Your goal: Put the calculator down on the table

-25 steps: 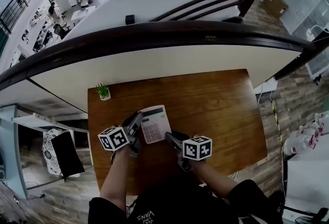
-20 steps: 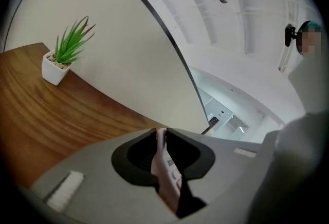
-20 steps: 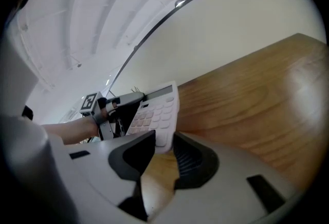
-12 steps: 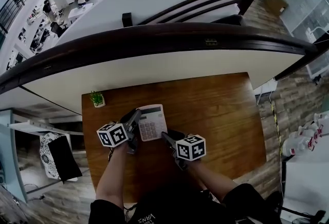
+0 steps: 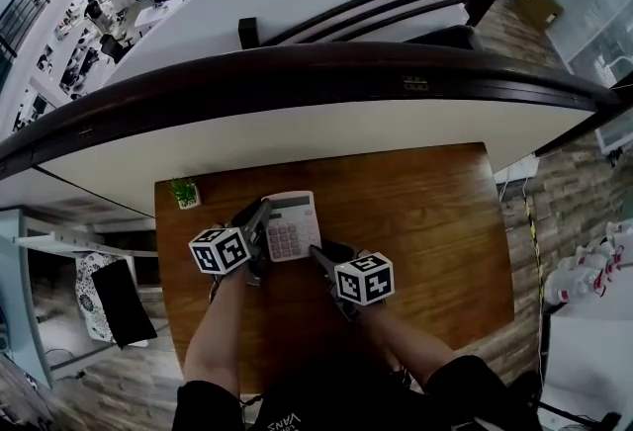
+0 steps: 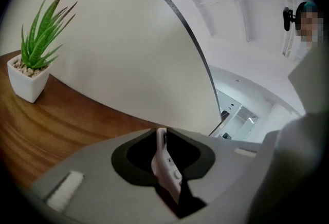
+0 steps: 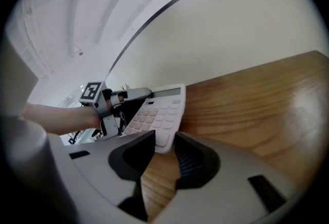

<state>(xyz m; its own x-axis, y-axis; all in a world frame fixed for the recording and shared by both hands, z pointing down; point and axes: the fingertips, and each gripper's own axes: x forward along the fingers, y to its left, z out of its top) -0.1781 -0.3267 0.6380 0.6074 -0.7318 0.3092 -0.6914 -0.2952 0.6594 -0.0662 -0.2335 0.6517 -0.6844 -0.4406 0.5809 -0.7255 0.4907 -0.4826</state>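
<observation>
- Left gripper (image 6: 162,134): jaws closed to a narrow gap, clamped on the left edge of the calculator (image 5: 290,226), which shows edge-on between them in the left gripper view.
- Right gripper (image 7: 163,138): jaws apart, gripping nothing. The calculator's near corner sits at the gap between the tips; contact cannot be confirmed.
- Calculator: keys up, tilted, above the left part of the wooden table (image 5: 415,212).
- Potted plant (image 5: 184,192): at the table's far left corner, apart from the calculator.
</observation>
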